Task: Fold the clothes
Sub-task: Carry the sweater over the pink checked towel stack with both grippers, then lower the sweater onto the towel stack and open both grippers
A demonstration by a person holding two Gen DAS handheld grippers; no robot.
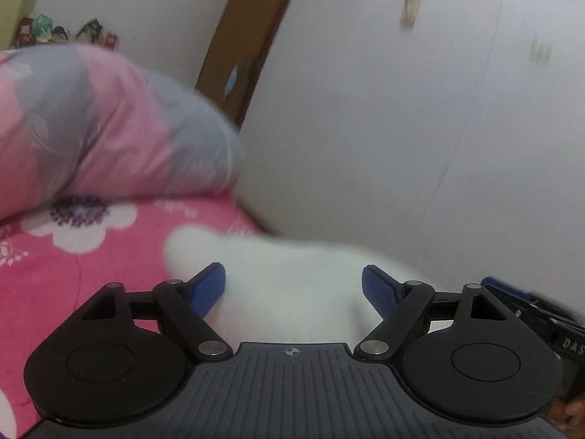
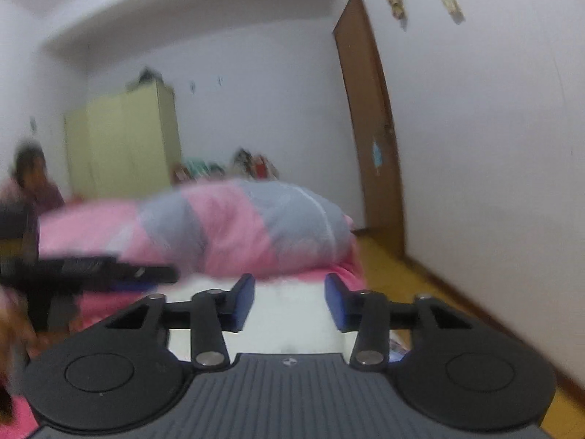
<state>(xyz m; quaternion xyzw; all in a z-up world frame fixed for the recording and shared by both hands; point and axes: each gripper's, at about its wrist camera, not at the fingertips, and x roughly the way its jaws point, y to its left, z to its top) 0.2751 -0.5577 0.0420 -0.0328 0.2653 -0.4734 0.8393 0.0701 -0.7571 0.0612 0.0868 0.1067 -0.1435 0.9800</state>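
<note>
Looking across the bed (image 1: 109,256), we see a pink floral sheet, a pink-and-grey quilt (image 2: 237,226) heaped at its far edge, white walls, a brown door (image 2: 369,128) and a yellow-green wardrobe (image 2: 124,139). The white garment (image 1: 285,285) lies near the bed's right edge. Our left hand-held gripper (image 1: 293,289) is spread wide above it; our right hand-held gripper (image 2: 289,301) stands narrower, pads apart, pinching nothing. Motion blur obscures the garment's outline.

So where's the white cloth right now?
The white cloth lies on the pink flowered bedsheet, in front of the pink and grey duvet, low and central in both views.
</note>
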